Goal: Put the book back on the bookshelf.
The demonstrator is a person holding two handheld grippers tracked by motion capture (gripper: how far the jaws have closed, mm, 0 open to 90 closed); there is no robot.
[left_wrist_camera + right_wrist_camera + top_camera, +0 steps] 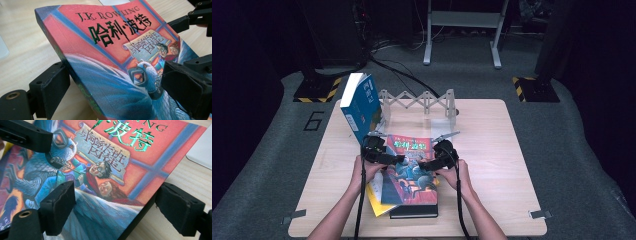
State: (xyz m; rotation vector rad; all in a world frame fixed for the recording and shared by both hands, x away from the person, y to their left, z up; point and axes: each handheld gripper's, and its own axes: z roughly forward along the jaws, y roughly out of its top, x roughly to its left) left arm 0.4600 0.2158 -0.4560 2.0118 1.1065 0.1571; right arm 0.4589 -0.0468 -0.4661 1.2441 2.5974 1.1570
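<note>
You have the red book between both tongs, just on the 6 o'clock side of the table's middle. Its near end rests on a yellow book and a black book.

Your right tongs look clenched on its 3 o'clock edge, one jaw on the cover and the other against the underside. Your left tongs straddle the spine at 9 o'clock. One jaw sits against the spine and the other lies over the cover, but I cannot tell whether those pads are pressing yet.

Risks from here, as I judge them:
- If you lift on the right grip alone, the book can pivot and sag toward 9 o'clock, or slide out, because the cover is glossy.
- The top jaws sit on the cover only. A paperback gripped near one edge may fan open, and the cover could crease.
- Dragging rather than lifting could pull the yellow book with it, since that one already juts out at 7 o'clock.
- Moving toward the rack at 12 o'clock, a wide swing could knock the blue book that leans at 10 o'clock.

The red book is a thick paperback. Its cover is red with blue bars, dark green foil characters and the author's name across the top. Below that, two children ride a pale blue winged creature. The cover bows slightly, so it will flex under pressure.
</note>
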